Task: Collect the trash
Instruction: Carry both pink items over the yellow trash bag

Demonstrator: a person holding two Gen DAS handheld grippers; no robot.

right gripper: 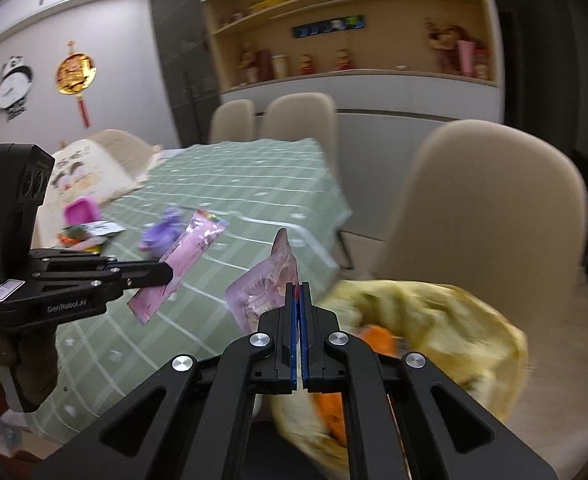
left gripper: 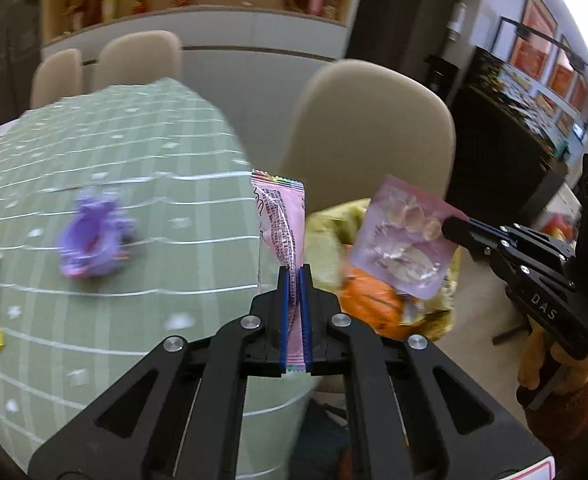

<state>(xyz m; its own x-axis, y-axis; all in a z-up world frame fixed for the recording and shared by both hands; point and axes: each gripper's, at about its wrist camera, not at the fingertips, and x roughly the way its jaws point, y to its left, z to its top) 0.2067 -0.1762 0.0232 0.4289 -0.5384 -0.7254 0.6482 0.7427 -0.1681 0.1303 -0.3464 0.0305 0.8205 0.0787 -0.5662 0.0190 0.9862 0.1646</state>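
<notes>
Left gripper (left gripper: 295, 276) pinching pink wrapper (left gripper: 280, 216); right gripper (right gripper: 298, 292) pinching pale pouch (right gripper: 264, 292); both near yellow bag (right gripper: 433, 320) off table's (left gripper: 134, 160) edge; purple wrapper (left gripper: 94, 236) left on table.

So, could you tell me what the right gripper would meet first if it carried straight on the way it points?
Most likely the yellow trash bag, open just ahead and below the right gripper, which is shut on a pink pouch; depth is uncertain through the blur.
</notes>
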